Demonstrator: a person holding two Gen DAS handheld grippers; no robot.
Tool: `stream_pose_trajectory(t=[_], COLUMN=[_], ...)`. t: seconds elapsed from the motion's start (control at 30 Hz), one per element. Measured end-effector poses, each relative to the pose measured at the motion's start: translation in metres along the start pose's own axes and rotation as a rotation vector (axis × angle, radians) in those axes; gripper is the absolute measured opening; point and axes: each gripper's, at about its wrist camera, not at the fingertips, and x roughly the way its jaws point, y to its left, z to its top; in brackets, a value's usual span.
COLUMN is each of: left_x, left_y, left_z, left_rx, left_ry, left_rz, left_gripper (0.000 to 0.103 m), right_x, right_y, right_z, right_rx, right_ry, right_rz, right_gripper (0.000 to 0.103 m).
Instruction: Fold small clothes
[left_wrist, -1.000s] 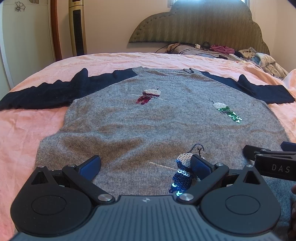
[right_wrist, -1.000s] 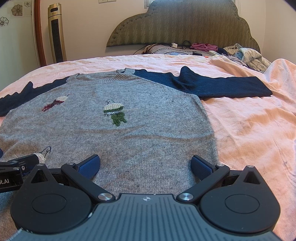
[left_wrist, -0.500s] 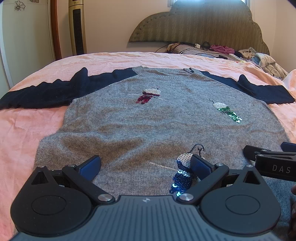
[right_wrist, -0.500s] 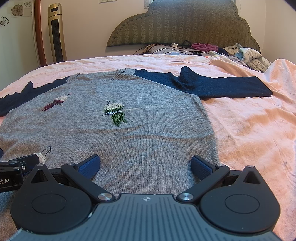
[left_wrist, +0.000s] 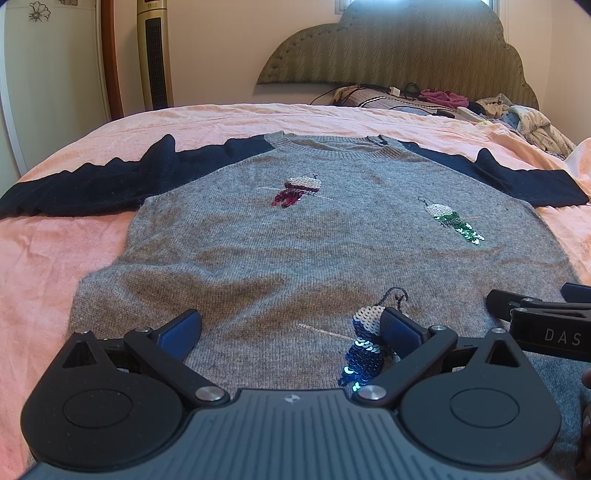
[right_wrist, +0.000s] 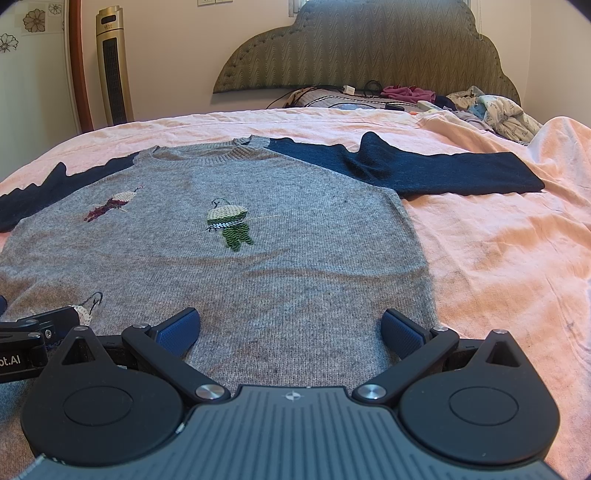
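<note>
My left gripper (left_wrist: 290, 330) and right gripper (right_wrist: 290, 328) both gape wide, holding nothing. They hover side by side over the hem of the grey sweater (left_wrist: 295, 251), spread flat on the pink bedsheet (right_wrist: 498, 258).

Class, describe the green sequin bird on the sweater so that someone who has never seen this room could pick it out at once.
Start at the pink bedspread, where a grey sweater with navy sleeves lies flat, neckline toward the headboard. Three sequin birds decorate its front. The green sequin bird sits on the side nearest the sweater's right-hand edge; the others are dark red, near the collar, and blue, near the hem.
</note>
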Motion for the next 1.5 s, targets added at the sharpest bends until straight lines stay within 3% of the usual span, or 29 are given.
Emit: stream_pose_trajectory(t=[0.53, 0.67, 0.8, 0.9, 0.97, 1.13, 1.27, 1.37, 1.43, 1.5], left_x=[0.0, 0.0, 0.0, 0.0, 0.0, 0.0, 0.0, 0.0, 0.0, 0.0], left_y=[0.0, 0.0, 0.0, 0.0, 0.0, 0.0, 0.0, 0.0, 0.0, 0.0], left_z=[0.0, 0.0, 0.0, 0.0, 0.0, 0.0, 0.0, 0.0, 0.0, 0.0], left_rx=[0.0, 0.0, 0.0, 0.0, 0.0, 0.0, -0.001, -0.001, -0.001, -0.001], left_ry=[0.0, 0.0, 0.0, 0.0, 0.0, 0.0, 0.0, 0.0, 0.0, 0.0], left_rz=[0.0, 0.0, 0.0, 0.0, 0.001, 0.0, 0.0, 0.0, 0.0, 0.0], left_gripper=[0.103, 0.103, 0.103, 0.103, 0.103, 0.103, 0.103, 0.103, 0.103, 0.103], right_x=[0.001, 0.007, 0.01, 0.02, 0.034, 0.066, 0.098, 0.125, 0.138, 0.143], right_y=[-0.002, -0.017, -0.079, -0.163, -0.216, -0.333, -0.39, -0.406, -0.409, -0.406], right_z=[0.0, 0.017, 0.049, 0.072, 0.084, 0.1, 0.092, 0.088, 0.092, 0.091], right_rx=[-0.001, 0.017, 0.189, 0.465, 0.652, 0.949, 1.138, 1.202, 1.18, 1.159], right_ry=[0.004, 0.021, -0.028, -0.096, -0.09, -0.216, -0.241, -0.222, -0.205, -0.217], right_rz=[0.004, 0.076, 0.182, 0.335, 0.36, 0.263, 0.207, 0.204, 0.136, 0.062], right_gripper=[0.103, 0.103, 0.103, 0.103, 0.103, 0.09, 0.082, 0.076, 0.074, 0.066])
